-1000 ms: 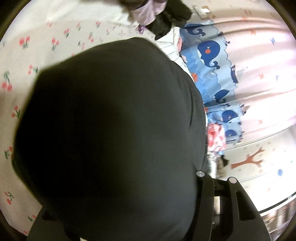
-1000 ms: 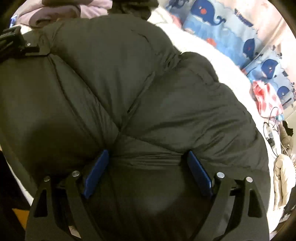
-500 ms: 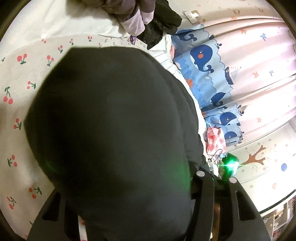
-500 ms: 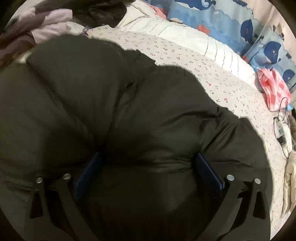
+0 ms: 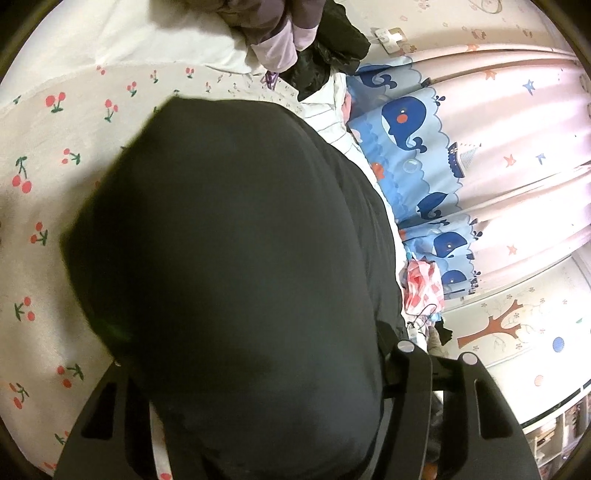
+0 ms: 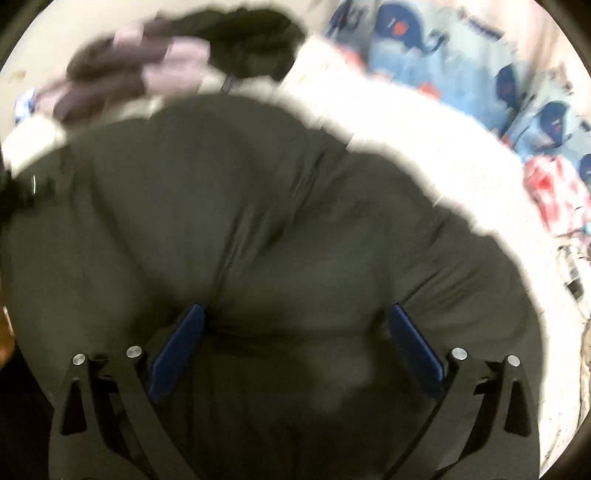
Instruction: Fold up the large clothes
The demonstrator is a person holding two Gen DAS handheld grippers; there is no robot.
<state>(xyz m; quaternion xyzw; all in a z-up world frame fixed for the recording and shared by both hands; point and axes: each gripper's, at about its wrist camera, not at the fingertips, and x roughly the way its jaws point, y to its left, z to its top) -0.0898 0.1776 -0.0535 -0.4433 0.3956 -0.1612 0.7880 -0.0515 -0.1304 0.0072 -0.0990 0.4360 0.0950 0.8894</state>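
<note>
A dark puffy jacket (image 5: 229, 221) lies bunched on a cherry-print bed sheet (image 5: 48, 184). It fills most of the left wrist view and bulges up between the black arms of my left gripper (image 5: 258, 325). The fabric hides that gripper's fingertips; its jaws are opening slightly while the bulk is still wedged between them. In the blurred right wrist view the jacket (image 6: 295, 203) spreads wide under my right gripper (image 6: 297, 308). Its blue pads (image 6: 181, 343) stand far apart, with puffed fabric lying between them, not pinched.
A heap of purple and dark clothes (image 5: 280, 40) sits at the head of the bed beside a white pillow (image 5: 129, 33). A whale-print curtain (image 5: 406, 122) hangs along the right side. A red-and-white cloth (image 5: 421, 288) and cables lie near the bed's edge.
The right gripper's pads have spread wider, releasing the pinched fold, and the hand has pulled back and up. In the left view more of the sheet shows around the jacket.
</note>
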